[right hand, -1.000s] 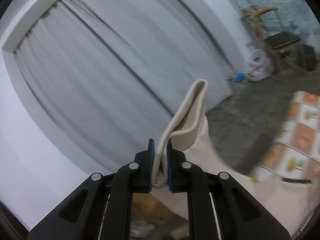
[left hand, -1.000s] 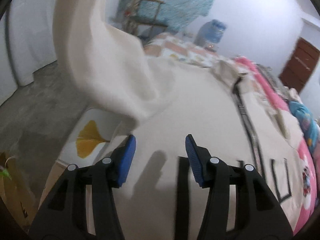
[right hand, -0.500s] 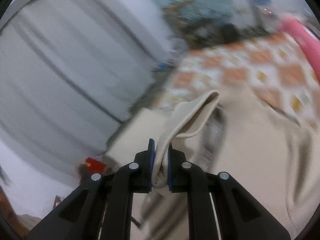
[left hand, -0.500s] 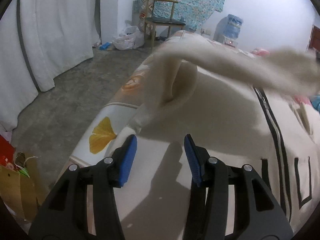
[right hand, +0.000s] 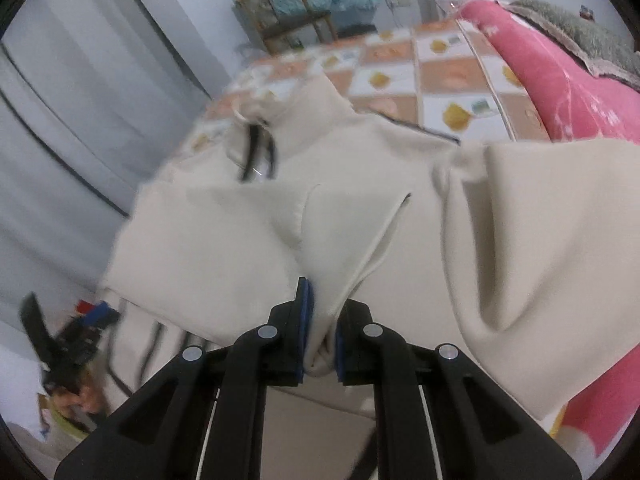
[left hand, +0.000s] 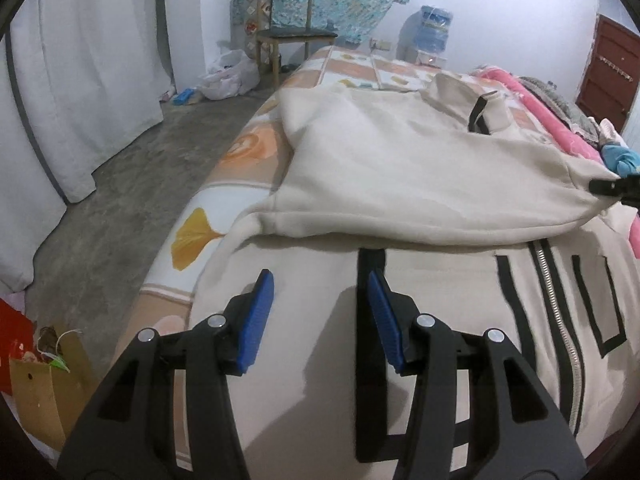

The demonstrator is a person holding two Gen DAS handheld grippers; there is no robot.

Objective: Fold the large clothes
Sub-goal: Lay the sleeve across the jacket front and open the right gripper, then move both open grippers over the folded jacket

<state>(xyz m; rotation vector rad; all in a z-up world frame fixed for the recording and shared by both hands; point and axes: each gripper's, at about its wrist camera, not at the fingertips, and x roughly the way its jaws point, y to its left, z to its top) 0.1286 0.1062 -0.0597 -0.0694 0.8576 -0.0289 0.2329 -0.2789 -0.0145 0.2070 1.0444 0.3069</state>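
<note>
- Since a second ago: the sleeve [left hand: 400, 176] is down from mid-air and now drapes across the jacket [left hand: 460, 320]; right gripper [right hand: 320, 344] has swung from facing the curtain to facing the bed.
- Near: left gripper [left hand: 320, 312] is about half open, nothing between the pads, hovering over the jacket's lower front.
- Right gripper is clamped on a bunch of cream fabric at the sleeve end; it shows at the right edge of the left view, cloth pulled taut to it.
- Jacket lies front-up on the bed [left hand: 224, 200], zipper [left hand: 560, 300] and black line trim visible, collar end farther away.
- Progress, my read: first sleeve fold is nearly placed but not released. The other sleeve and the body folds look undone.
- Far: chair [left hand: 292, 36], water jug [left hand: 434, 28], curtain [left hand: 80, 80], door [left hand: 608, 76].
- Text: no readable brands or labels anywhere; the jacket's black marks are only shapes.
</note>
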